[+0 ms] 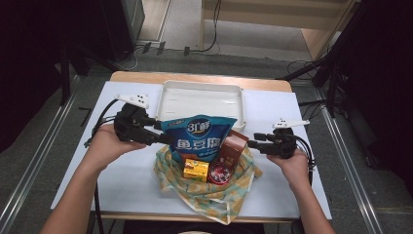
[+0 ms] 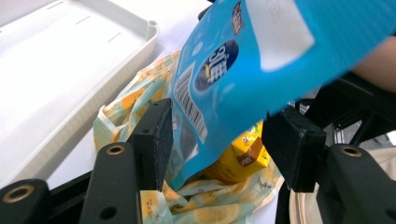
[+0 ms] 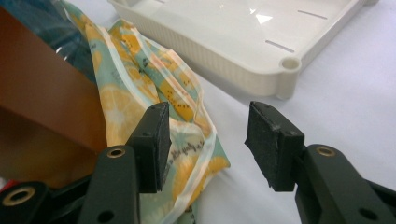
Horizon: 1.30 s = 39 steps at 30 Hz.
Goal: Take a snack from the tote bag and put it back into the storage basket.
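Glossy film, soft cloth, matt rubber pads

I see the blue snack pouch (image 2: pixel 261 60) as shiny plastic film that catches the light, and the lemon-print bag (image 3: pixel 154 93) as thin, soft, creased cloth. My left gripper (image 2: pixel 217 140) has matt black, slightly grainy pads (image 2: pixel 161 135). The white tray (image 3: pixel 261 42) looks like smooth, half-glossy plastic with ribbed sides; the brown box (image 3: pixel 42 93) like matt card.

My desk (image 1: pixel 122 180) has a white top with a wooden far edge. On it lie a white tray (image 1: pixel 168 100) at the back and a lemon-patterned cloth bag (image 1: pixel 204 195) near me.
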Motion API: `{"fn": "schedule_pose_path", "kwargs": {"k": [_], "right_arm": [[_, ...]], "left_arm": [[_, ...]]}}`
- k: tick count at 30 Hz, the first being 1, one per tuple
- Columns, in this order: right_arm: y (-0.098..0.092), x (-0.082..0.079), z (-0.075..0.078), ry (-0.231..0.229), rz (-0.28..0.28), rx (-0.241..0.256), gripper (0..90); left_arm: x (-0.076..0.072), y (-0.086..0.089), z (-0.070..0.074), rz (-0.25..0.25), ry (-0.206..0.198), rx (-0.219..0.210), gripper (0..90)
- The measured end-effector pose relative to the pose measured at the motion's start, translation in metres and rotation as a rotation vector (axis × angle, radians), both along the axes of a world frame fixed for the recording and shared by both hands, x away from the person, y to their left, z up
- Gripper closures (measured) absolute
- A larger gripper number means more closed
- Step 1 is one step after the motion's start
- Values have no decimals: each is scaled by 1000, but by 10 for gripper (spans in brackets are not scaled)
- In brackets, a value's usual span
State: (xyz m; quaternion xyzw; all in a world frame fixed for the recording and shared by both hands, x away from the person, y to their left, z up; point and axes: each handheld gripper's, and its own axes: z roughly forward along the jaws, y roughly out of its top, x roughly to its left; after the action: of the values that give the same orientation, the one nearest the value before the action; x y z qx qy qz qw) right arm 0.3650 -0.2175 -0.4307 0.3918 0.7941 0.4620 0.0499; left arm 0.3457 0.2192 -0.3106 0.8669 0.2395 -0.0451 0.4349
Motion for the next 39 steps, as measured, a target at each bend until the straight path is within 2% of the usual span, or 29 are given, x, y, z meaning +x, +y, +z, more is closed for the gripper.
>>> {"fn": "schedule_pose_path", "kwargs": {"k": [8,10,13,15,17,21,23,25,29,30,32,33,39], "right_arm": [[7,8,3,3,7,-2,513],[10,12,3,0,3,7,515],[11,14,1,1,-1,6,515],[13,16,1,2,-3,-12,515],[16,15,-1,-3,3,-19,515],[18,13,-2,-7,14,-35,516],[18,12,-2,-5,11,-27,517],[18,11,-2,-9,12,-23,518],[18,7,-3,-14,22,-26,518],[18,6,-4,-18,27,-28,517],[18,5,-5,-17,24,-27,517],[17,5,-6,-17,27,-30,517],[15,5,-9,-8,22,-36,517]], "left_arm": [[11,-13,11,-37,-11,5,480],[15,-19,12,-49,-3,-1,487],[16,-25,11,-63,-4,6,493],[16,-30,8,-77,-4,24,502],[15,-34,5,-81,-23,35,523],[16,-35,0,-70,-39,42,580],[16,-35,-2,-65,-45,35,612],[17,-36,-5,-65,-55,47,663],[18,-35,-9,-68,-32,29,699],[18,-34,-9,-69,-33,27,745],[18,-34,-10,-71,-34,26,761],[18,-34,-10,-70,-33,26,807],[18,-35,-10,-79,-27,23,874]]}}
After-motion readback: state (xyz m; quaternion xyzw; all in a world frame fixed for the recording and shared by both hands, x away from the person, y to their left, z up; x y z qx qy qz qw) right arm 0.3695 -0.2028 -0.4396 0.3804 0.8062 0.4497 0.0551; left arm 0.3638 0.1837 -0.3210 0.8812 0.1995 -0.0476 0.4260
